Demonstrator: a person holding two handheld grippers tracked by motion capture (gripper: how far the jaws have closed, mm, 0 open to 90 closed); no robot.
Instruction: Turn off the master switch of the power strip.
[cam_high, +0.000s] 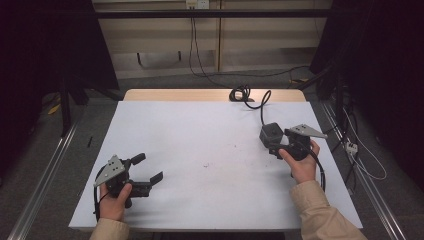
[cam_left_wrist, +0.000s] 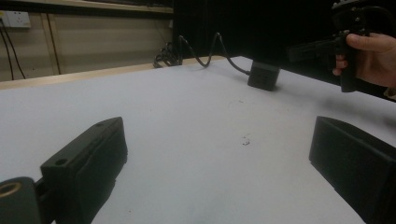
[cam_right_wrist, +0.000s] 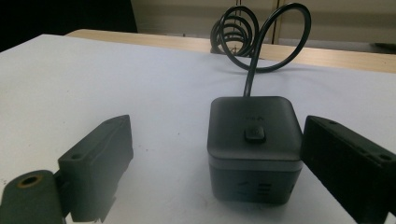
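Note:
A dark grey cube-shaped power socket (cam_high: 269, 132) with a button on top stands on the white table (cam_high: 200, 145) at the right. Its black cable (cam_high: 261, 107) runs to a coil (cam_high: 241, 93) at the far edge. My right gripper (cam_high: 276, 141) is open with a jaw on each side of the cube (cam_right_wrist: 254, 144). In the right gripper view the gripper (cam_right_wrist: 219, 140) has its right jaw close against the cube's side and its left jaw well apart. My left gripper (cam_high: 148, 168) rests open at the near left, nothing between its jaws (cam_left_wrist: 215, 149). The left gripper view has the cube (cam_left_wrist: 264, 74) far off.
A bare wooden strip (cam_high: 150, 94) borders the table's far edge. Metal rails (cam_high: 47, 170) run along the floor on both sides, and loose cables (cam_high: 360, 160) lie on the floor at the right. Small dark marks (cam_high: 207, 164) dot the table's middle.

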